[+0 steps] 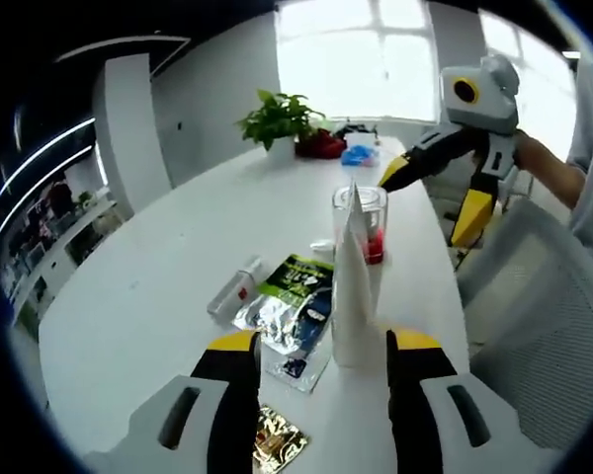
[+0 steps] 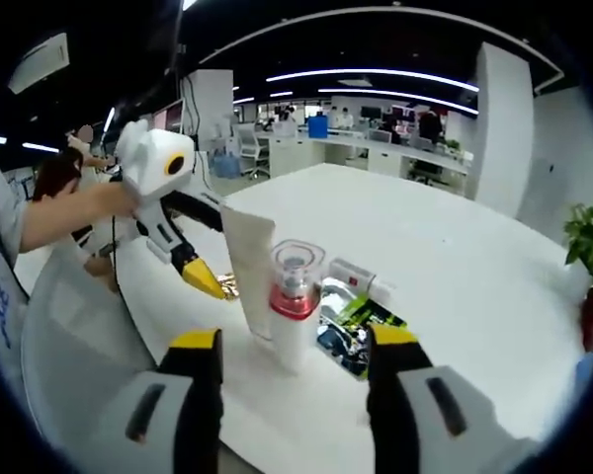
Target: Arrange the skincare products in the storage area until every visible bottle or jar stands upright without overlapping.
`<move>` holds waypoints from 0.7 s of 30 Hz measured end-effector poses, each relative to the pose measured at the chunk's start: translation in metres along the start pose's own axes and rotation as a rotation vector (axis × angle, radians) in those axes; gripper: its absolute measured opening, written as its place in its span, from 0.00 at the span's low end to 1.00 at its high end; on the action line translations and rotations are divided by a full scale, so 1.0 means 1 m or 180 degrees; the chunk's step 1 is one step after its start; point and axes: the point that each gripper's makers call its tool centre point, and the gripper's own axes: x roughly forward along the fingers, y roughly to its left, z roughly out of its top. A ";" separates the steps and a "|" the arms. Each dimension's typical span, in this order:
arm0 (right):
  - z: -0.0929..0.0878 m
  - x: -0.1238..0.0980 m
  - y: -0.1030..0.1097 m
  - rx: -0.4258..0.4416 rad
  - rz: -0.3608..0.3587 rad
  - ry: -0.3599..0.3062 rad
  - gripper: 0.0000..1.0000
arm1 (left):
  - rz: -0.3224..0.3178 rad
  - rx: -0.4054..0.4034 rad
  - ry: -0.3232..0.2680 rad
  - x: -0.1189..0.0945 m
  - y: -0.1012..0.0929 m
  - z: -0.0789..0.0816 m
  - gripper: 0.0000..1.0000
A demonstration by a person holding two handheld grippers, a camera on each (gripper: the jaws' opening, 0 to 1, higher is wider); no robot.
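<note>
Item: white tube (image 1: 354, 286), upright on the table (image 1: 158, 296), touching or just in front of the clear-capped pump bottle (image 2: 295, 296). Small white bottle (image 1: 235, 286) lay flat beside the sachets (image 1: 292, 306). Your left gripper (image 1: 321, 355) and right gripper (image 2: 295, 351) stood wide open, holding nothing. Risk: closing in carelessly, you could have toppled the tube against the bottle.
</note>
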 end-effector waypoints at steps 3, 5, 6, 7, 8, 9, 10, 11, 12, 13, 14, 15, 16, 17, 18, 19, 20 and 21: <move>0.001 -0.001 -0.001 -0.0008 -0.0012 -0.0003 0.62 | 0.0082 -0.0048 -0.0019 -0.005 0.003 0.000 0.54; 0.001 -0.002 -0.002 -0.0012 -0.0031 -0.0006 0.64 | 0.0108 -0.0062 -0.0028 -0.009 0.002 0.001 0.57; 0.001 -0.002 -0.002 -0.0011 -0.0038 -0.0005 0.65 | 0.0126 -0.0071 -0.0049 -0.011 0.002 0.002 0.57; 0.001 -0.002 -0.003 -0.0005 -0.0039 -0.0006 0.66 | 0.0136 -0.0080 -0.0059 -0.013 0.002 0.002 0.57; 0.001 -0.003 -0.003 0.0004 -0.0048 -0.0013 0.66 | 0.0148 -0.0111 -0.0070 -0.014 0.001 0.003 0.57; 0.002 -0.003 -0.003 0.0003 -0.0058 -0.0019 0.67 | 0.0147 -0.0141 -0.0070 -0.015 0.001 0.003 0.58; 0.002 -0.003 -0.004 -0.0002 -0.0061 -0.0022 0.68 | 0.0173 -0.0174 -0.0063 -0.016 -0.001 0.004 0.60; 0.003 -0.004 -0.004 -0.0004 -0.0067 -0.0034 0.68 | 0.0196 -0.0194 -0.0065 -0.017 -0.001 0.004 0.63; 0.004 -0.004 -0.004 -0.0005 -0.0071 -0.0042 0.69 | 0.0205 -0.0200 -0.0073 -0.018 -0.002 0.004 0.64; 0.005 -0.004 -0.004 -0.0015 -0.0074 -0.0048 0.69 | 0.0217 -0.0212 -0.0078 -0.020 -0.001 0.004 0.65; 0.005 -0.005 -0.005 -0.0024 -0.0082 -0.0050 0.70 | 0.0234 -0.0234 -0.0082 -0.021 -0.001 0.004 0.66; 0.006 -0.005 -0.005 -0.0040 -0.0094 -0.0046 0.71 | 0.0248 -0.0262 -0.0101 -0.023 -0.001 0.005 0.67; 0.006 -0.005 -0.005 -0.0051 -0.0096 -0.0042 0.71 | 0.0267 -0.0284 -0.0114 -0.024 -0.001 0.005 0.68; 0.006 -0.006 -0.005 -0.0056 -0.0098 -0.0045 0.72 | 0.0301 -0.0319 -0.0136 -0.027 -0.001 0.006 0.70; 0.006 -0.006 -0.005 -0.0057 -0.0103 -0.0053 0.73 | 0.0325 -0.0347 -0.0154 -0.028 0.000 0.007 0.72; 0.006 -0.006 -0.005 -0.0057 -0.0100 -0.0055 0.73 | 0.0348 -0.0373 -0.0167 -0.030 0.000 0.008 0.74; 0.007 -0.006 -0.004 -0.0060 -0.0091 -0.0058 0.74 | 0.0370 -0.0390 -0.0173 -0.032 0.000 0.008 0.76; 0.007 -0.007 -0.004 -0.0065 -0.0090 -0.0060 0.74 | 0.0405 -0.0405 -0.0181 -0.034 0.001 0.008 0.77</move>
